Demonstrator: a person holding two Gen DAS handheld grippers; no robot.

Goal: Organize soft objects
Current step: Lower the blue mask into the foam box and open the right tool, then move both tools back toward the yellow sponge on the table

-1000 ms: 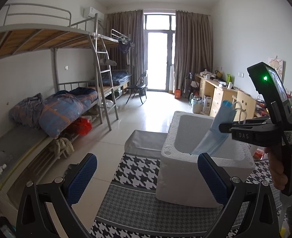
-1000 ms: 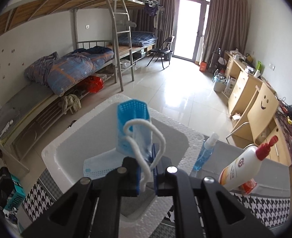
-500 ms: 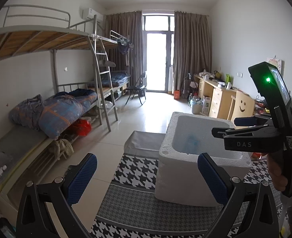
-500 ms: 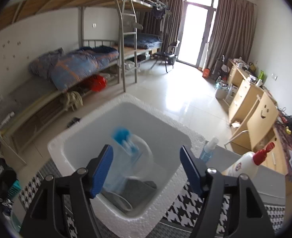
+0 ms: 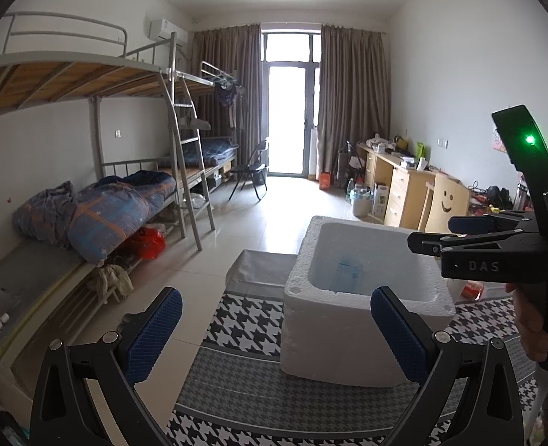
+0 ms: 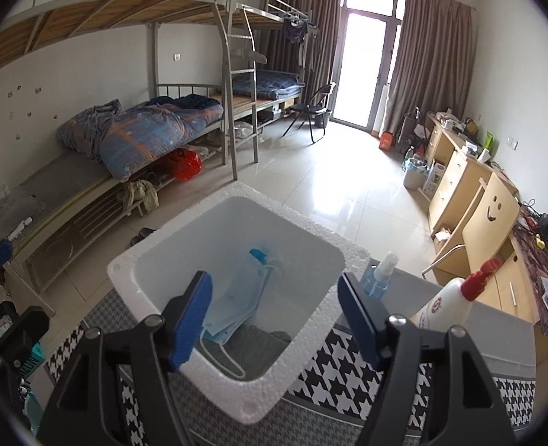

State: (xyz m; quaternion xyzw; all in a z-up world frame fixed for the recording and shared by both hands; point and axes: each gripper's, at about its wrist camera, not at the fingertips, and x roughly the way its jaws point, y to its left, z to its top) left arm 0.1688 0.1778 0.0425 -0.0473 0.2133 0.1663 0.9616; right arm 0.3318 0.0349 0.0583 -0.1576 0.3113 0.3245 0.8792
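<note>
A white foam box [image 6: 155, 278] [image 5: 348, 334] stands on a houndstooth cloth. A light blue face mask [image 6: 237, 297] lies inside it against the wall, over a grey cloth [image 6: 251, 349]; in the left wrist view the mask [image 5: 344, 271] shows faintly inside. My right gripper [image 6: 274, 319] is open and empty just above the box's near rim; it also shows from the side in the left wrist view [image 5: 434, 232]. My left gripper [image 5: 274, 334] is open and empty, to the left of the box and apart from it.
A blue spray bottle [image 6: 378, 278] and a white bottle with a red cap [image 6: 448, 301] stand right of the box. A grey bin [image 5: 259, 271] sits behind it. Bunk beds [image 5: 106, 204] line the left wall, desks [image 5: 404, 182] the right.
My right gripper opened and let go of the face mask, which dropped into the foam box. The gripper stays above the box. My left gripper has barely moved.
</note>
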